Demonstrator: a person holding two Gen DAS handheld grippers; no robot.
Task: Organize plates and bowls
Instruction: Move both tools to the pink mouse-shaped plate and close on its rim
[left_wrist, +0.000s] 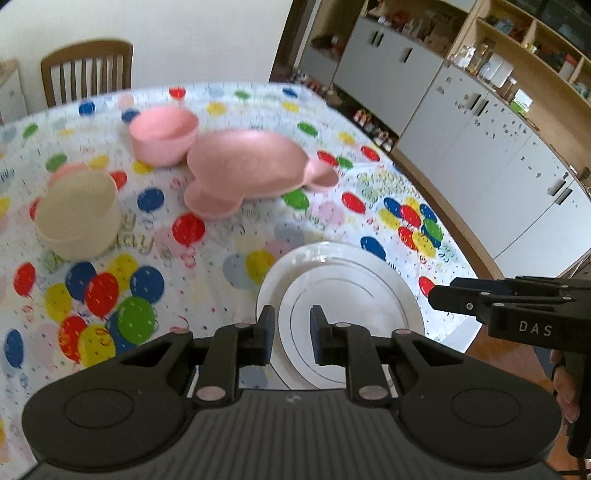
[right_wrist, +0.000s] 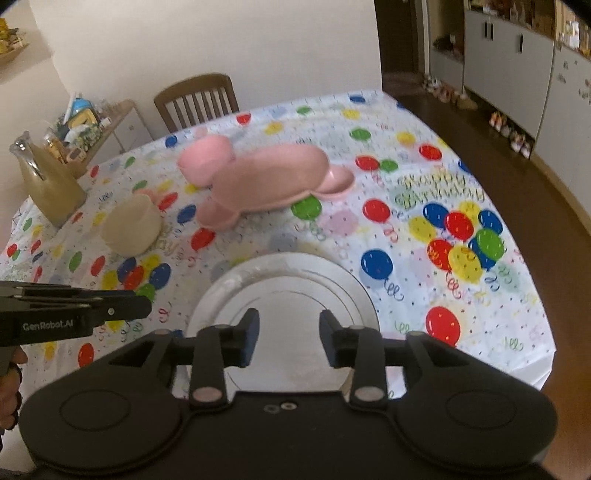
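Note:
A white plate (left_wrist: 369, 273) (right_wrist: 288, 280) lies at the table's near edge, with a smaller white plate (left_wrist: 347, 321) stacked on it. My left gripper (left_wrist: 291, 332) is open above its left part and holds nothing. My right gripper (right_wrist: 289, 332) is open above the plate and holds nothing. A pink mouse-shaped plate (left_wrist: 251, 166) (right_wrist: 273, 177) sits mid-table. A pink bowl (left_wrist: 164, 134) (right_wrist: 205, 160) stands behind it. A cream bowl (left_wrist: 79, 214) (right_wrist: 129, 225) stands to the left, with a pink piece (left_wrist: 68, 171) behind it.
The table (left_wrist: 207, 251) wears a balloon-print cloth. A glass carafe (right_wrist: 48, 181) stands at its far left. A wooden chair (left_wrist: 86, 70) (right_wrist: 197, 98) is behind the table. White cabinets (left_wrist: 480, 129) and a floor drop lie to the right.

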